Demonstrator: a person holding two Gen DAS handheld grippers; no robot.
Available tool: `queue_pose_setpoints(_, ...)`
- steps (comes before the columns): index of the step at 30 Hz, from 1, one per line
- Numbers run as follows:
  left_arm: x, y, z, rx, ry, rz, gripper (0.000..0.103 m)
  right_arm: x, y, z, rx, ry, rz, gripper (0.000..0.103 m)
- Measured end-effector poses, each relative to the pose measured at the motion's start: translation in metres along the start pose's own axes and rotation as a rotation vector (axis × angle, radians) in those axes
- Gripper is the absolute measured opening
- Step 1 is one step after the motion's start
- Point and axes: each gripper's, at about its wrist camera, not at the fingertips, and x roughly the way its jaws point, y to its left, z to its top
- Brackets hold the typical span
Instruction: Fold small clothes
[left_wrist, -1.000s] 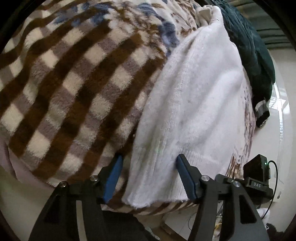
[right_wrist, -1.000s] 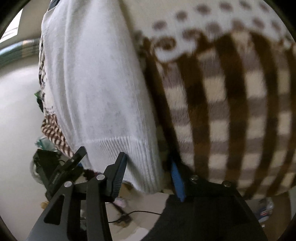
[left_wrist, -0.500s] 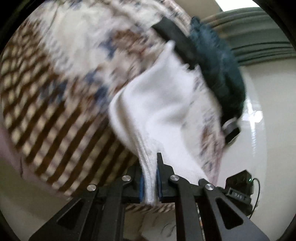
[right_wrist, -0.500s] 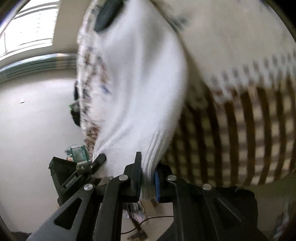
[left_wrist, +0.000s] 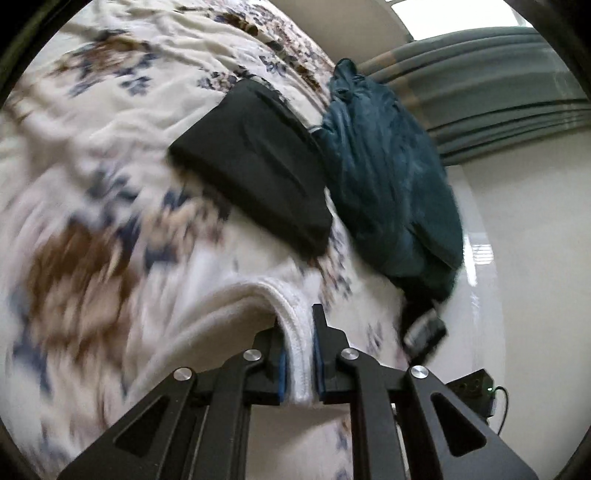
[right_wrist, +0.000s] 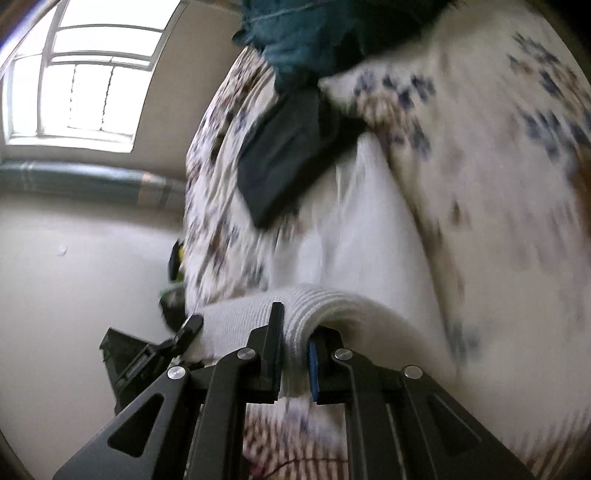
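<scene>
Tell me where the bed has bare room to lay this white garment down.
Free: the floral bedspread left of the folded black garment. Crowded: the right edge, where the black garment and the teal garment lie side by side.

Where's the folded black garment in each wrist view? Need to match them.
Left wrist: the folded black garment lies upper centre on the floral bedspread, just left of the dark teal garment.
Right wrist: the same black garment sits upper centre, directly below the teal garment.
Shared landmark: the white knit garment, pinched in the jaws at bottom centre of both views.
</scene>
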Motion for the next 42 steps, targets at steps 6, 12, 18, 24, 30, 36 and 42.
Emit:
queue_pose_setpoints(6,0.034,0.037,0.071,-0.123,0.008,-0.029,0.038,0.072,-0.033,0.083,0.102,0.048,-0.077,0.032)
queue_pose_setpoints(12,0.057,0.035,0.060,0.114,0.108,0.139,0.058,0.055,-0.042,0.068,-0.012,0.014,-0.182,0.068)
queue_pose_setpoints(18,0.132,0.027,0.042,0.309,0.258,0.244,0.026,0.107,-0.054,0.064,-0.107,0.132,-0.253,0.067)
queue_pose_setpoints(24,0.101,0.008,0.047,0.385,0.113,0.239,0.010,0.105,-0.040,0.063,-0.202,0.010,-0.334,0.007)
queue_pose_setpoints(30,0.123,0.031,0.071,0.310,0.128,0.310,0.010,0.104,-0.035,0.080,-0.206,-0.057,-0.349,0.007)
queue_pose_setpoints(36,0.153,0.063,0.082,0.257,0.232,0.343,0.011,0.149,-0.042,0.101,-0.241,0.047,-0.444,0.007)
queue_pose_setpoints(42,0.090,0.069,0.081,0.133,0.204,0.230,0.027,0.135,-0.047,0.109,-0.166,0.159,-0.395,0.035)
